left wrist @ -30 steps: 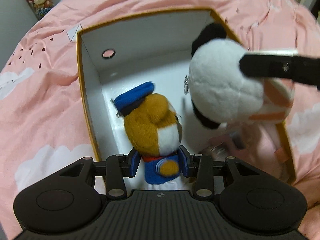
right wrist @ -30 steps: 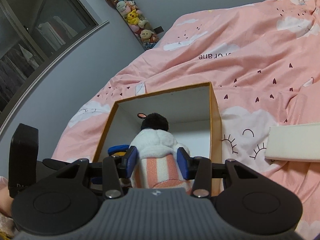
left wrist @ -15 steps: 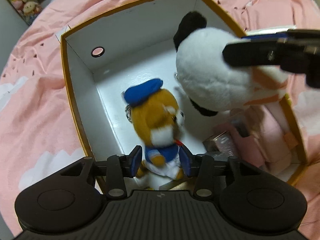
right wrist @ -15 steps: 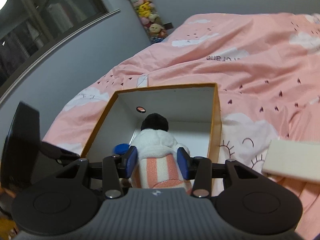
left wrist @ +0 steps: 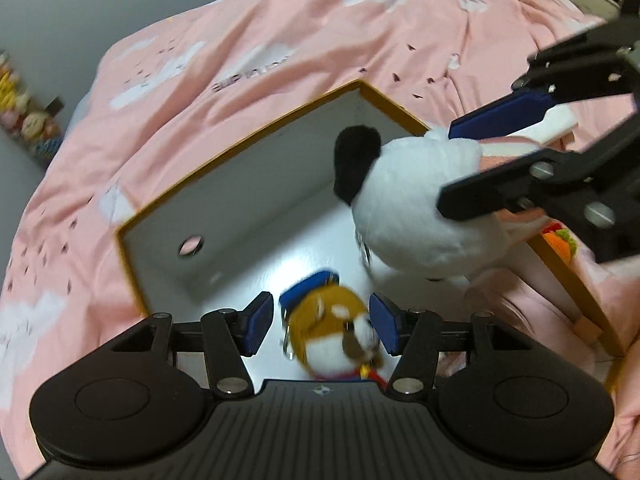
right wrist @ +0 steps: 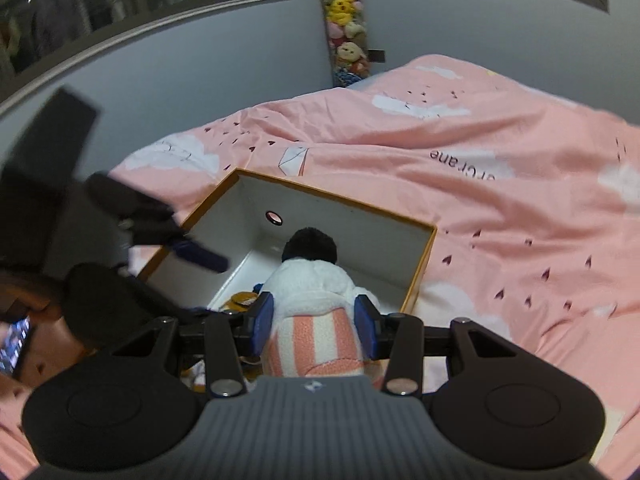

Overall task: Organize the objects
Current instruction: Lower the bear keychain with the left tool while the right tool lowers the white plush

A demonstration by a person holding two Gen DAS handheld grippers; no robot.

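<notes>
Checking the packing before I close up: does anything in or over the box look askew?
Nothing damaged. The brown plush lies tipped over inside the box, loose between the open left gripper; the right gripper holds the panda plush.

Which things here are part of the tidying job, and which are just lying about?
Part of the job:
- panda plush, clamped in the right hand-held gripper
- brown plush with blue cap, in the box beneath the open left hand-held gripper
- orange-rimmed box

Lying about:
- pink duvet
- hanging plush stack
</notes>
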